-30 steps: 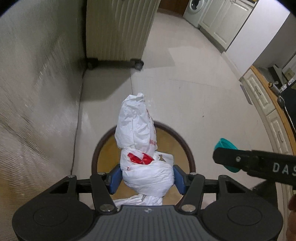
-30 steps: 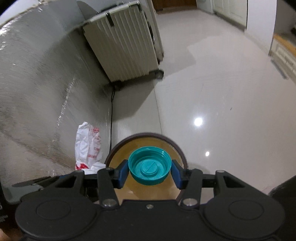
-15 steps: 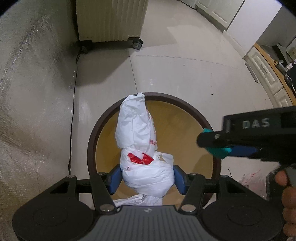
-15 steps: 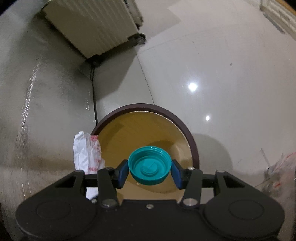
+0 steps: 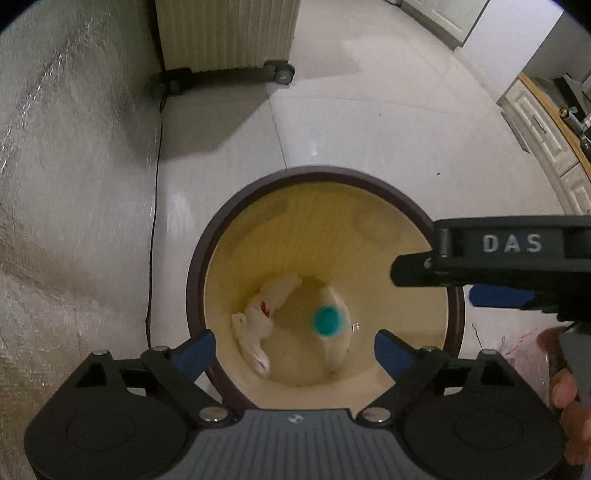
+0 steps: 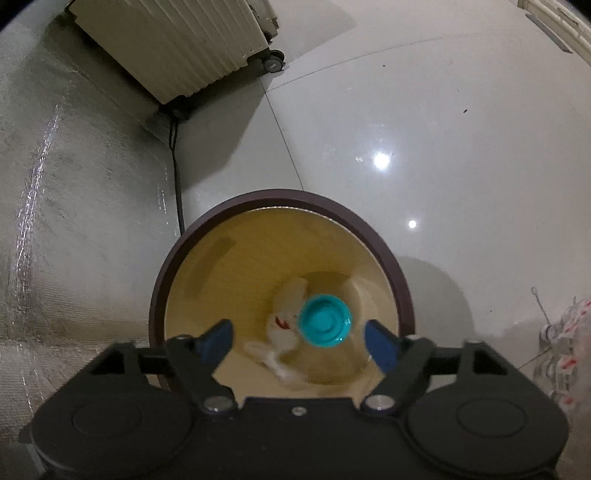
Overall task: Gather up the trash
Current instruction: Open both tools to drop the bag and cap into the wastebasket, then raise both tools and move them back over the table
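A round bin with a dark brown rim (image 5: 258,188) (image 6: 229,210) and a yellow inside stands on the floor below both grippers. A crumpled white plastic bag with red print (image 5: 262,321) (image 6: 284,314) lies at its bottom. A teal lid (image 5: 327,321) (image 6: 325,320), blurred, is inside the bin mouth, free of the fingers. My left gripper (image 5: 293,349) is open and empty over the bin's near edge. My right gripper (image 6: 299,341) is open and empty over the bin; its body shows in the left wrist view (image 5: 498,254) at the right.
A cream ribbed radiator on wheels (image 5: 225,33) (image 6: 184,48) stands beyond the bin, its black cord (image 5: 153,206) running along the foil-covered wall (image 5: 62,184) at left. A clear bag of trash (image 6: 561,350) lies on the floor at right. Kitchen cabinets (image 5: 546,133) stand far right.
Both grippers opened over the bin. The white bag dropped from my left gripper to the bin's bottom, and the teal lid left my right gripper and is falling in.
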Action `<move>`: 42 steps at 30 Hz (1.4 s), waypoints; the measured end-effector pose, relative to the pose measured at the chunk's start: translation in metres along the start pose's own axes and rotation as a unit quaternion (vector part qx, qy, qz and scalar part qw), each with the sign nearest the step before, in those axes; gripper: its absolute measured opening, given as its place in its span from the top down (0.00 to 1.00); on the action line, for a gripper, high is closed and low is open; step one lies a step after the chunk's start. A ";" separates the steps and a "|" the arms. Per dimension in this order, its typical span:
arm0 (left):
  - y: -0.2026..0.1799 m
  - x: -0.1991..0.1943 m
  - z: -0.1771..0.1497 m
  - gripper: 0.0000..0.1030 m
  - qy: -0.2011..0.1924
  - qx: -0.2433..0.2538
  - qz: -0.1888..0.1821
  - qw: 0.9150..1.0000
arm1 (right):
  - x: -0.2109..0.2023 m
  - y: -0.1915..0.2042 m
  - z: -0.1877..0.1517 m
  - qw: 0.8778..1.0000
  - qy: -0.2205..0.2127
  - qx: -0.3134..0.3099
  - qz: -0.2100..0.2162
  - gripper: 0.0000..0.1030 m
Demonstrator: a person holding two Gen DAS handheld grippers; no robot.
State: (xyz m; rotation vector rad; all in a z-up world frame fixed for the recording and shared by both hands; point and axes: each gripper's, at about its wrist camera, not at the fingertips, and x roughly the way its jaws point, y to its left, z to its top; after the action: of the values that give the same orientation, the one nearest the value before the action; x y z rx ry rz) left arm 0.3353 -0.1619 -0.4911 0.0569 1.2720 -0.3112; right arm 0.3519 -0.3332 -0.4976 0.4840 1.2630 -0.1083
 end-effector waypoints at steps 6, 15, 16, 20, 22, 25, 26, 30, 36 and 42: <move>-0.002 -0.007 -0.003 0.05 0.010 0.003 0.005 1.000 | -0.011 -0.012 -0.004 1.000 -0.001 -0.014 -0.014 0.06; 0.007 -0.026 -0.001 0.00 0.014 -0.005 0.016 1.000 | -0.031 -0.027 -0.014 1.000 -0.013 -0.019 -0.017 0.00; 0.008 -0.028 -0.001 0.00 0.014 -0.005 0.017 1.000 | -0.033 -0.028 -0.015 1.000 -0.013 -0.020 -0.017 0.00; 0.010 -0.038 -0.003 0.00 0.016 -0.008 0.029 0.999 | -0.042 -0.030 -0.019 0.999 -0.020 -0.033 -0.023 0.00; 0.012 -0.044 -0.004 0.00 0.017 -0.010 0.034 0.999 | -0.048 -0.032 -0.022 0.999 -0.025 -0.035 -0.023 0.00; 0.013 -0.055 -0.007 0.00 0.018 -0.011 0.034 0.999 | -0.059 -0.034 -0.027 0.998 -0.034 -0.041 -0.028 0.00; 0.014 -0.060 -0.007 0.00 0.016 -0.011 0.034 0.999 | -0.062 -0.034 -0.029 0.998 -0.036 -0.042 -0.030 0.00; 0.014 -0.079 -0.008 0.00 0.009 -0.018 0.036 0.999 | -0.080 -0.036 -0.035 0.998 -0.042 -0.046 -0.025 0.00; 0.010 -0.117 -0.015 0.00 -0.008 -0.024 0.041 0.999 | -0.114 -0.029 -0.045 0.994 -0.058 -0.086 -0.045 0.00; -0.001 -0.163 -0.023 0.00 -0.030 -0.017 0.040 0.999 | -0.167 -0.023 -0.054 0.989 -0.088 -0.100 -0.057 0.00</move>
State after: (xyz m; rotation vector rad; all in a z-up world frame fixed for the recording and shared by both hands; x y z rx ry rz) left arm 0.2712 -0.1258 -0.3437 0.0685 1.2128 -0.2202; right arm 0.2437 -0.3628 -0.3607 0.2247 1.1132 -0.1168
